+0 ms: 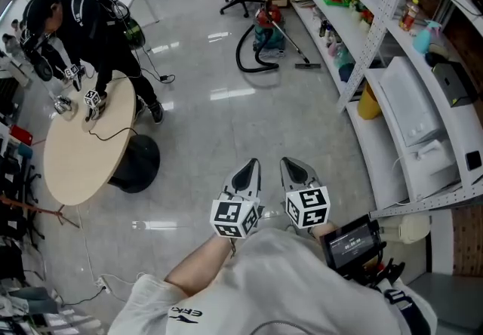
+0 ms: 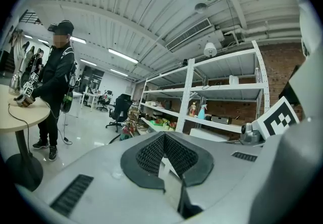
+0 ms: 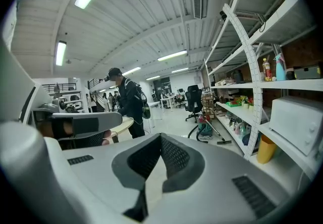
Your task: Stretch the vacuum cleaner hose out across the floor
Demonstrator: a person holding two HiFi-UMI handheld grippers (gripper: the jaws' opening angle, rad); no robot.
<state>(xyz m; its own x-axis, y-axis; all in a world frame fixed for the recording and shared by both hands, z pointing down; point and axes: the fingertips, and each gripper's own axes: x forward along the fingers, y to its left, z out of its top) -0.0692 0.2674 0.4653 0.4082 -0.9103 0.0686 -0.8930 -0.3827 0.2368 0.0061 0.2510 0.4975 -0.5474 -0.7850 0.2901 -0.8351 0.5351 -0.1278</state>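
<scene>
From the head view, the left tool (image 1: 247, 173) and right tool (image 1: 296, 171) are held side by side in front of the wearer's chest, both pointing ahead over bare floor (image 1: 219, 126). The vacuum cleaner (image 1: 266, 33) sits well apart from them, across the room by the shelving (image 1: 392, 92). Its black hose (image 1: 245, 56) is curled in a loop beside the body and its wand (image 1: 290, 43) slants down to the floor. A person (image 1: 90, 24) works at a round bench (image 1: 79, 149) off to the left, clear of the path. In the left gripper view the left tool's jaws are pressed together with nothing between them, and the vacuum cleaner shows only small and low beyond the tip. In the right gripper view the right tool's jaws are likewise closed and empty, and the hose loop is in plain sight ahead, next to the shelf posts. The step in hand looks like the approach. To do it well, walk right up, open one tool, take the hose near its wand end, and draw it low along the open floor away from the shelving. The other tool should probably steady the body so that it does not drag or tip.
</scene>
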